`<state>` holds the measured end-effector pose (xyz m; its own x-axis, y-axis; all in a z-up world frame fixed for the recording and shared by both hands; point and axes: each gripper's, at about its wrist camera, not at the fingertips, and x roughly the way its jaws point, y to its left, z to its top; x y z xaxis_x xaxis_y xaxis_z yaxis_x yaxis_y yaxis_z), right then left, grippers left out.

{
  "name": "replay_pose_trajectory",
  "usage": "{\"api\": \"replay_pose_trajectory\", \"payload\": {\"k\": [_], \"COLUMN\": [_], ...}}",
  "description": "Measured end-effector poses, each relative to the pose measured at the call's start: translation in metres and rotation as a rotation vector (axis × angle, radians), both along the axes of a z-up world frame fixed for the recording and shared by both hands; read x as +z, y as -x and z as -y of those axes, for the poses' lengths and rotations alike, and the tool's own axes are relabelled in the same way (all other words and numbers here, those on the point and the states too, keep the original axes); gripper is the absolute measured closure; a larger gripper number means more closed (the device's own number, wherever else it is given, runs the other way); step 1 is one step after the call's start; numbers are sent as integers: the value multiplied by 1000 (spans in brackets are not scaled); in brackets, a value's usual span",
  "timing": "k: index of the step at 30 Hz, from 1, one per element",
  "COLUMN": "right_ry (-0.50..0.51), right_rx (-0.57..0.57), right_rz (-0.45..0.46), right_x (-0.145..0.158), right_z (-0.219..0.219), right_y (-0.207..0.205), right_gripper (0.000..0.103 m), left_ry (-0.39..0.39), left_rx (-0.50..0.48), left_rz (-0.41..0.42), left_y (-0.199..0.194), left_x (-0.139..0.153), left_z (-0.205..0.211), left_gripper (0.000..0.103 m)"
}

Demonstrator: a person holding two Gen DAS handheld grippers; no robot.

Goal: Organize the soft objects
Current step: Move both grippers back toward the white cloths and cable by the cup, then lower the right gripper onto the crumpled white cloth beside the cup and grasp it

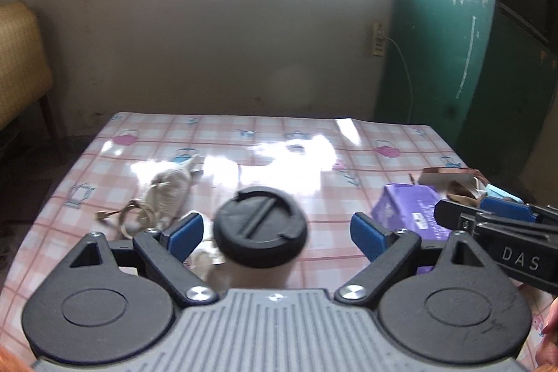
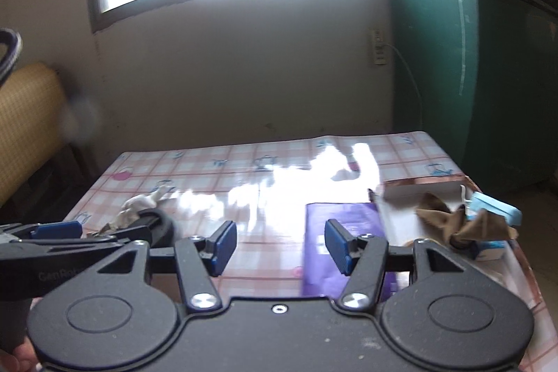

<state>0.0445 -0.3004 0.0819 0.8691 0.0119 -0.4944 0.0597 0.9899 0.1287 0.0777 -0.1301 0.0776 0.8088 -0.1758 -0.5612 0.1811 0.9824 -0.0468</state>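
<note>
A beige cloth pouch with a cord [image 1: 167,194] lies on the left of the checked tablecloth [image 1: 244,142]; it also shows in the right wrist view [image 2: 136,204]. A purple soft pack [image 1: 408,208] [image 2: 338,225] lies right of centre. A shallow white box [image 2: 418,194] at the right edge holds a brown cloth [image 2: 467,222] and a blue face mask [image 2: 495,208]. My left gripper [image 1: 277,234] is open, its fingers either side of a black-lidded cup [image 1: 259,225], apart from it. My right gripper [image 2: 280,248] is open and empty above the purple pack's left edge.
A wicker chair [image 1: 21,65] stands at the left past the table. A green door [image 1: 453,23] and a wall socket with a cable [image 1: 378,39] are behind on the right. The beige wall and a bright window face the table's far edge.
</note>
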Motion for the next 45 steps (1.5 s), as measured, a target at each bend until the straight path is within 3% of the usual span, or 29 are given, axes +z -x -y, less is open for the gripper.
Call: {"api": "replay_pose_trajectory", "payload": {"k": [21, 33, 45], "right_ry": [15, -13, 3], "right_rx": [178, 259, 253], "right_rz": [-37, -110, -143], "right_x": [-17, -56, -94], "right_z": [-110, -152, -184], "right_y": [-13, -17, -34], "right_gripper": [35, 35, 35], "left_ry": [41, 57, 70], "left_rx": [151, 250, 253], "left_rz": [-22, -87, -126], "left_y": [16, 23, 11], "left_x": [-9, -41, -69], "left_z": [-103, -157, -177], "left_gripper": [9, 9, 9]}}
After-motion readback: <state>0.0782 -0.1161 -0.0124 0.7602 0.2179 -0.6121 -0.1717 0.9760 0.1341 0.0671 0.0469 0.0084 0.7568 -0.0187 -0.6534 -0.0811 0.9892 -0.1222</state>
